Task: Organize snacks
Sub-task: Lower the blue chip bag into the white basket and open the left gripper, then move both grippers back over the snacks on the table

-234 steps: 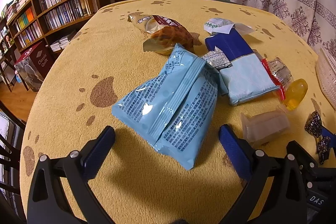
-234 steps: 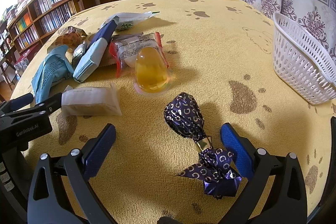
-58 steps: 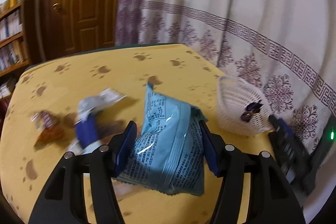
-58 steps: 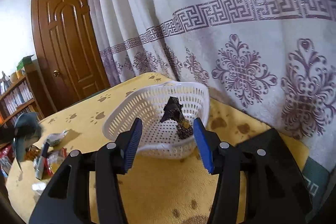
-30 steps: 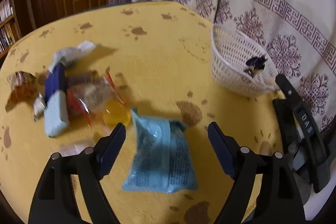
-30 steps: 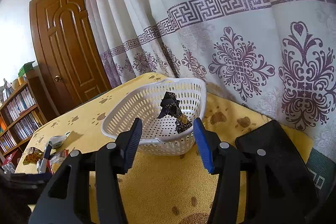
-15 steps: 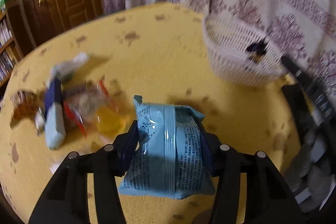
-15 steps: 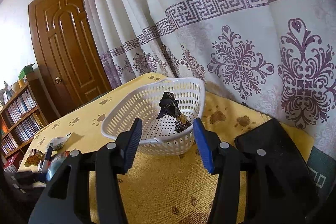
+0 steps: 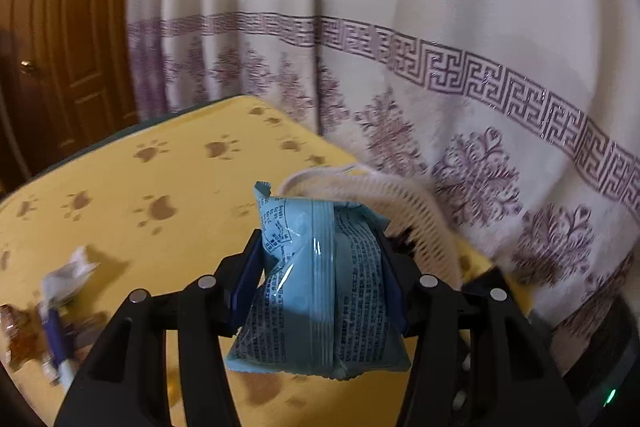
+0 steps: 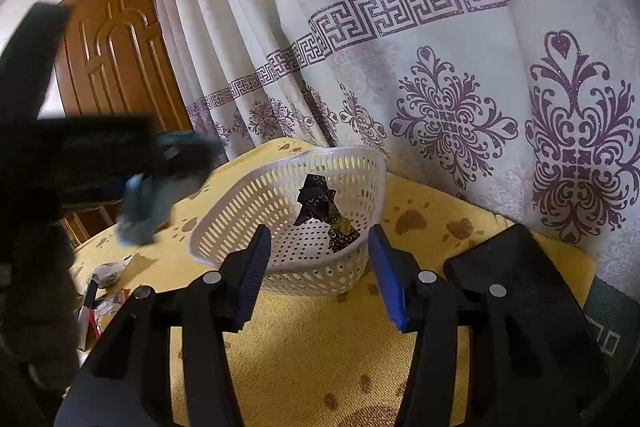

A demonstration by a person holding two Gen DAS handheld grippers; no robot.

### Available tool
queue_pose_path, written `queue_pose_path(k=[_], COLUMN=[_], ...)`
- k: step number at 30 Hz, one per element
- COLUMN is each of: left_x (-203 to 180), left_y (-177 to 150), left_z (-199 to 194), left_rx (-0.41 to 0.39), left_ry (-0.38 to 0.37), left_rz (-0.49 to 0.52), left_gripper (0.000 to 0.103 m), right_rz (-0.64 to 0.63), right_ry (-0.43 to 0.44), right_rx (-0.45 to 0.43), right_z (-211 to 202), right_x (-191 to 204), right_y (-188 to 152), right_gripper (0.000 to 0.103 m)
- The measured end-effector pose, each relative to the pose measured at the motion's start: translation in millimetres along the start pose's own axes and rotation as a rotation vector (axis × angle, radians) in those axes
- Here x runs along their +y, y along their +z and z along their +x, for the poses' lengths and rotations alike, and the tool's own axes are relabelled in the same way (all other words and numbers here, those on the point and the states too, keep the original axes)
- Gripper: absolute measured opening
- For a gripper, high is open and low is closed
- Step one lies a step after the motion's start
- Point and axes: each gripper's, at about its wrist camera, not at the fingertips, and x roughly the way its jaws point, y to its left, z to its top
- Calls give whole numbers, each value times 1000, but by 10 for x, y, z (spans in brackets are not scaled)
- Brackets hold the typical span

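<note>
While L jaws pinch crinkly blue foil bag, R jaws gape by perforated plastic basket.

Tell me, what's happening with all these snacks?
Someone is tidying snacks into a white basket on the yellow table. The left gripper is squeezing a light blue snack bag and holding it up in the air near the basket. The right gripper is open and empty, sitting in front of the basket. One dark wrapped candy is already inside. More snacks wait farther back on the table.
</note>
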Motion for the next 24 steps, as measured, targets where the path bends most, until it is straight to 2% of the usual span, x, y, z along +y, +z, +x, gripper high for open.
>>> queue_pose_path(k=[3, 4, 5, 6, 16, 24], left_x=[-53, -56, -41, -1, 312, 355], left_y=[93, 92, 99, 97, 26, -74], left_z=[191, 197, 195, 172, -63, -213], left_rx=[11, 5, -9, -29, -40, -40], left_ry=[-78, -89, -95, -97, -50, -10], left_rz=[-21, -29, -41, -61, -140, -141], left_gripper=[60, 75, 80, 80, 80, 82], right_rz=[-2, -2, -3, -4, -4, -1], right_ry=[0, 0, 0, 0, 0, 0], right_rx=[2, 3, 3, 3, 0, -5], right_z=[4, 5, 6, 4, 8, -11], right_x=[1, 2, 3, 7, 8, 10], right_y=[-2, -2, -2, -3, 2, 4], right_gripper=[52, 52, 52, 52, 52, 52])
